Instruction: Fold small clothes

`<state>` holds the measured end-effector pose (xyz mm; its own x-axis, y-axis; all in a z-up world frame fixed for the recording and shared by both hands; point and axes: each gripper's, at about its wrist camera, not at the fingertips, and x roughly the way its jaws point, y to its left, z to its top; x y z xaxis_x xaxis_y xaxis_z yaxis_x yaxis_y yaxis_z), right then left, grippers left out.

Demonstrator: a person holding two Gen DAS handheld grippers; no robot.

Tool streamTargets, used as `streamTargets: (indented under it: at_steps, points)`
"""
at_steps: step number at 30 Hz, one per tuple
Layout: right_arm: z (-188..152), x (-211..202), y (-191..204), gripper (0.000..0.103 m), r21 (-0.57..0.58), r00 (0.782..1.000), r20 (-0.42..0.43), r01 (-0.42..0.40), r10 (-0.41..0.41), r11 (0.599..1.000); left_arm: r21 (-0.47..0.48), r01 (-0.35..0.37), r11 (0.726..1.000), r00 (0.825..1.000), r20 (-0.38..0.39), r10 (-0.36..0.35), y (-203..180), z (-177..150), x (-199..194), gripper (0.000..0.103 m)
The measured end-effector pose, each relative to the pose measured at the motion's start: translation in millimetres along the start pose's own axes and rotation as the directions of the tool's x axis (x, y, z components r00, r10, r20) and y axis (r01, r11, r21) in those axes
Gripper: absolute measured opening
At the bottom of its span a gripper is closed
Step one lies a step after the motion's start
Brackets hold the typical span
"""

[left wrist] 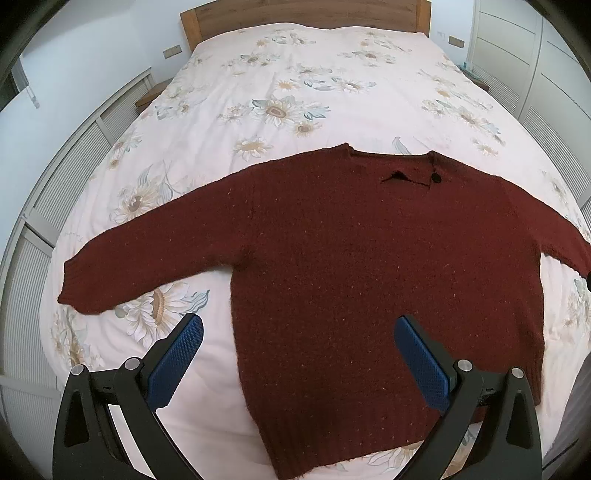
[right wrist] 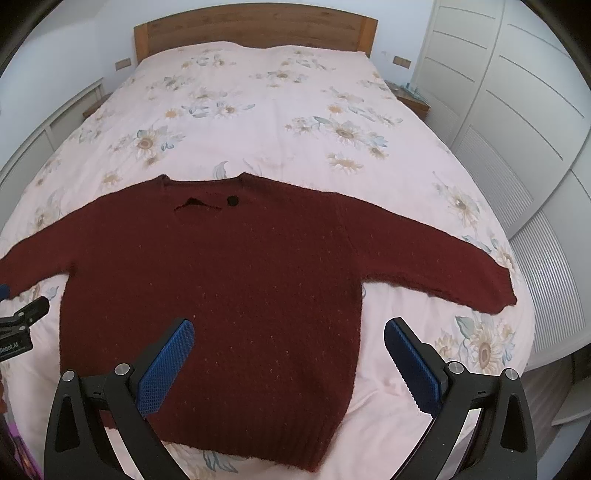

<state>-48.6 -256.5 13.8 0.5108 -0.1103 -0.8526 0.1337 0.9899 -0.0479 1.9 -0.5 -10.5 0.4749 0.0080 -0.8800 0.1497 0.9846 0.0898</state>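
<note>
A dark red knitted sweater (left wrist: 369, 266) lies flat on the bed, collar away from me, both sleeves spread out sideways, hem nearest. It also shows in the right wrist view (right wrist: 229, 280). A black button (left wrist: 437, 178) sits at the collar. My left gripper (left wrist: 298, 325) is open and empty above the sweater's lower left side. My right gripper (right wrist: 289, 330) is open and empty above the sweater's lower right side. The left gripper's tip (right wrist: 33, 310) shows at the left edge of the right wrist view.
The bed carries a pale pink floral cover (left wrist: 280, 85) and a wooden headboard (left wrist: 306, 14). White louvred cupboards (right wrist: 517, 122) stand to the right of the bed and more (left wrist: 55, 192) to the left. Small wooden nightstands (right wrist: 410, 96) flank the headboard.
</note>
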Motion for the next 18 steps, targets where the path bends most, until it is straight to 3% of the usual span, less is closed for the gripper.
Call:
streamTargets:
  at_steps: [18]
  points:
    - [-0.4,-2.5,1.2,0.103,-0.019,1.000,-0.006,0.012,-0.012,1.000,0.019,-0.013,1.000,1.000,0.003,0.013,-1.8,-2.8,1.1,0.102]
